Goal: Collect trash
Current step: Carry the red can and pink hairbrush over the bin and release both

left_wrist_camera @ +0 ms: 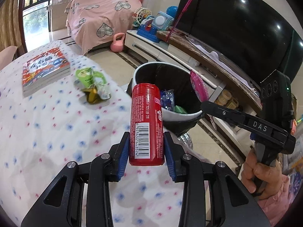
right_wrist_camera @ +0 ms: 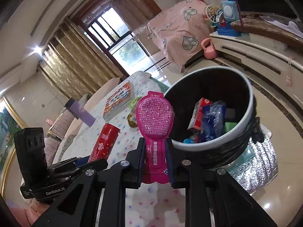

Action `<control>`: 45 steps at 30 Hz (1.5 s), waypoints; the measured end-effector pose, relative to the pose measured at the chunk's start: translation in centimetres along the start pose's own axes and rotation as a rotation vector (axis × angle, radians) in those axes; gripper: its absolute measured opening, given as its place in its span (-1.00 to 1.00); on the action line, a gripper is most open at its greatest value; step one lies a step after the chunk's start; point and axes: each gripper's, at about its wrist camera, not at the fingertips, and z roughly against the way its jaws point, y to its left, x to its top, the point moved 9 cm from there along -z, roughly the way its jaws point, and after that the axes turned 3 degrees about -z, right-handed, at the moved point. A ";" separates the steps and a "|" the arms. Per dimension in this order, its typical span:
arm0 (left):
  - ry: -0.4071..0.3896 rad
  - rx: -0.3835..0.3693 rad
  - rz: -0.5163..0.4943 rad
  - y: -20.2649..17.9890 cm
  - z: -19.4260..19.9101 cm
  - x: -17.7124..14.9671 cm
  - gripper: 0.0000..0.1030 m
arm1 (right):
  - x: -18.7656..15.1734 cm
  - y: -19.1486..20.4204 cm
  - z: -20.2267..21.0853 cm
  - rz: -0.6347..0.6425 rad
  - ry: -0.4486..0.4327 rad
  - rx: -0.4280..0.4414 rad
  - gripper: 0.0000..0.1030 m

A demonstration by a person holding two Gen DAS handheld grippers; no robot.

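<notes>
Left gripper (left_wrist_camera: 146,149) clamped on red can (left_wrist_camera: 146,121), upright, near table edge | right gripper (right_wrist_camera: 155,158) clamped on pink pouch (right_wrist_camera: 154,121) by its neck, beside bin (right_wrist_camera: 252,102), likely for dropping | wrapper (left_wrist_camera: 90,84) left on table (left_wrist_camera: 47,132), far left

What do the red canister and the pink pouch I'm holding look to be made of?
Red canister: apparently rigid plastic, glossy; smooth ribbed cap, shrink-type printed label with barcode. Pink pouch: thin flexible plastic film, shiny; flat sealed edges, slight wrinkles. Neither material is certain from looks alone.
</notes>
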 end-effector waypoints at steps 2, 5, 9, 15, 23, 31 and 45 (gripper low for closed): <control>0.002 -0.003 -0.007 -0.4 -0.3 0.4 -0.36 | 0.4 -0.7 0.2 -0.010 -0.008 -0.007 -0.61; 0.007 -0.005 -0.020 -1.0 -1.0 1.2 -0.36 | 0.9 -1.4 0.3 -0.020 -0.015 -0.016 -0.61; 0.013 -0.007 -0.029 -1.6 -1.8 2.0 -0.36 | 1.5 -2.2 0.3 -0.021 -0.021 -0.037 -0.61; 0.018 -0.009 -0.040 -2.3 -3.0 3.3 -0.36 | 2.7 -3.1 0.2 -0.019 -0.024 -0.062 -0.61; 0.024 0.006 -0.063 -2.9 -4.6 5.1 -0.36 | 4.2 -3.8 -0.2 -0.013 -0.027 -0.083 -0.61; 0.036 0.008 -0.064 -3.2 -6.0 6.3 -0.36 | 4.7 -5.0 -1.0 -0.028 -0.009 -0.106 -0.61; 0.066 0.014 -0.060 -3.3 -8.1 7.4 -0.36 | 5.5 -5.6 -2.0 -0.003 0.019 -0.154 -0.60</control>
